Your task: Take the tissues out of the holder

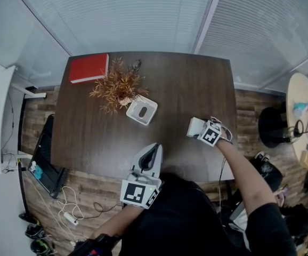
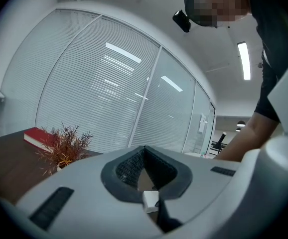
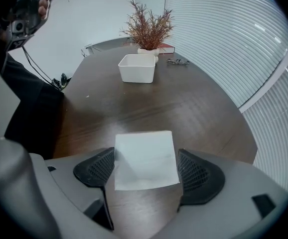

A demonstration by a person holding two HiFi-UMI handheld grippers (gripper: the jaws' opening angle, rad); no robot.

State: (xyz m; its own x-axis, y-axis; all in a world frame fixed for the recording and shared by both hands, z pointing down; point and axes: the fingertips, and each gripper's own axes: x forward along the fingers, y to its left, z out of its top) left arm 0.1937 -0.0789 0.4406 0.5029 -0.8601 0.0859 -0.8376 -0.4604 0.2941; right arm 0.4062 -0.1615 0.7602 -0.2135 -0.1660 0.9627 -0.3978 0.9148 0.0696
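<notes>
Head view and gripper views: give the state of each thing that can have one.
Left gripper: jaws shut, empty.
Right gripper: jaws open, astride the tissue.
Tissue: folded, flat on the table.
Holder: upright, nothing sticking out.
Red book: closed, flat.

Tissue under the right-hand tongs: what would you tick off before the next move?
1. Tissue out of the holder, lying flat on the table: ok.
2. Right tongs wide open, not pinching the tissue: ok.
3. Left tongs shut, nothing between them: ok.
4. Holder upright beside the plant: ok.
5. More tissues inside the holder: cannot tell.
</notes>
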